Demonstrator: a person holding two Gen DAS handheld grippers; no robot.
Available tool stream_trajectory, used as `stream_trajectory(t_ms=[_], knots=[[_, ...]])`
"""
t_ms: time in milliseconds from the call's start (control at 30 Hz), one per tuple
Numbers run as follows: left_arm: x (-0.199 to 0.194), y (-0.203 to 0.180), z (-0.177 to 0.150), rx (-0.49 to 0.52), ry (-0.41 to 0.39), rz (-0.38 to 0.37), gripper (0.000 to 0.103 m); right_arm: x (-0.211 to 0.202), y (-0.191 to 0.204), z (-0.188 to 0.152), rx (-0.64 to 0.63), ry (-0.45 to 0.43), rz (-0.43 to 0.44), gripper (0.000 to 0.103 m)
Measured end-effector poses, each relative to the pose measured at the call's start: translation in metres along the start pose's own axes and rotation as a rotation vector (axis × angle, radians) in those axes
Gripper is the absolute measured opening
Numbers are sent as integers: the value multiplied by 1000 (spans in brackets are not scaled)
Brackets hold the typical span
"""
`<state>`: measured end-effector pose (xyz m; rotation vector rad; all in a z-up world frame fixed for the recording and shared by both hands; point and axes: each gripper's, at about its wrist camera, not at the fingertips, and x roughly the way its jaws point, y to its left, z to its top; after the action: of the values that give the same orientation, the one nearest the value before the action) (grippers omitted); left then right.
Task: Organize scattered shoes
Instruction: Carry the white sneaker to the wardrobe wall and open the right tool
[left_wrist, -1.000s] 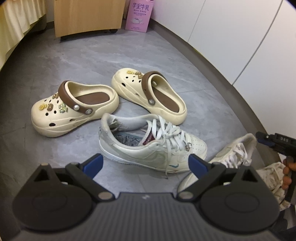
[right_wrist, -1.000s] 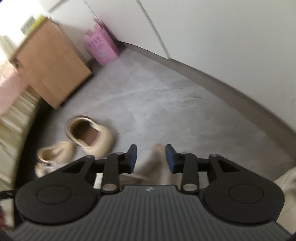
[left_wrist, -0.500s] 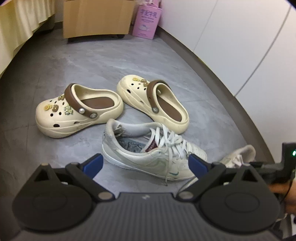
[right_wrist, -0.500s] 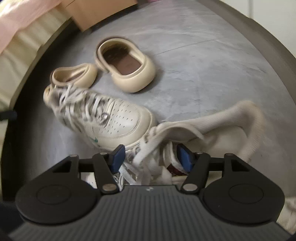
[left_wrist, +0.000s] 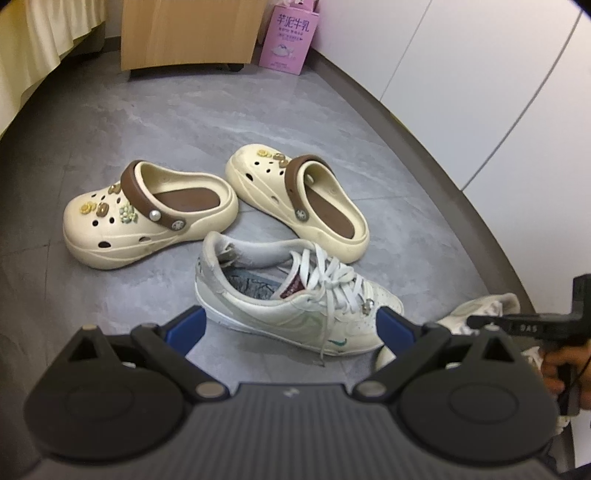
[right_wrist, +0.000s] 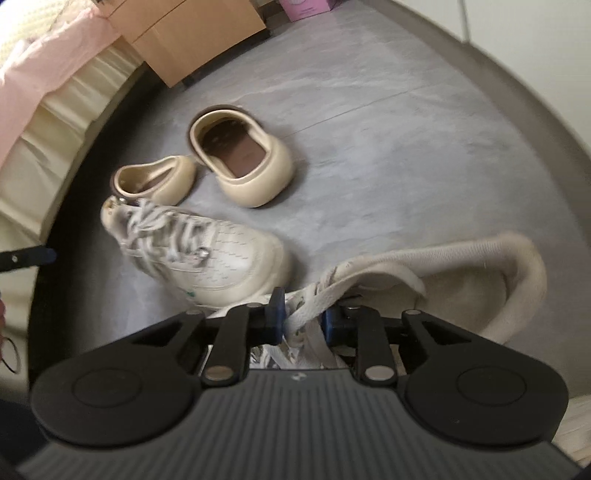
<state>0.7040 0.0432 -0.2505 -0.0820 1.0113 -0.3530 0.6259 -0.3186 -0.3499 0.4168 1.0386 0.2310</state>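
White laces of the near sneaker (right_wrist: 461, 280) on the floor (right_wrist: 388, 129) are pinched in the right claw (right_wrist: 301, 314), jaws just closed; tongue probably caught too, view's blurred. Lift slowly, laces may slip. Left claw (left_wrist: 291, 325) hangs spread over the other sneaker (left_wrist: 295, 295).

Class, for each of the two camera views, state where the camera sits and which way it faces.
Left wrist: on the open left claw, angled down at the clogs and one sneaker; a hand shows at right.
Right wrist: on the right claw, shut on the second sneaker, facing the floor.
Shared: clogs and both sneakers.
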Motion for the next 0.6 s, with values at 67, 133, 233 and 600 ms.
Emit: stream_trajectory(t_ms=[67,133,233,600], knots=[[0,-1,0,4,2,-1,99,-4,-8,2,-11,13,-14,23],[1,-1,0,0,6,-11,99,-8,-17,6,-26,37,-33,24],[1,-2,-2,6,9,-22,99,-15,-28,4,-25,58,-45,23],[5,-6,-3,15,28,-27,99,-24,-71,15,-5,71,-104,23]])
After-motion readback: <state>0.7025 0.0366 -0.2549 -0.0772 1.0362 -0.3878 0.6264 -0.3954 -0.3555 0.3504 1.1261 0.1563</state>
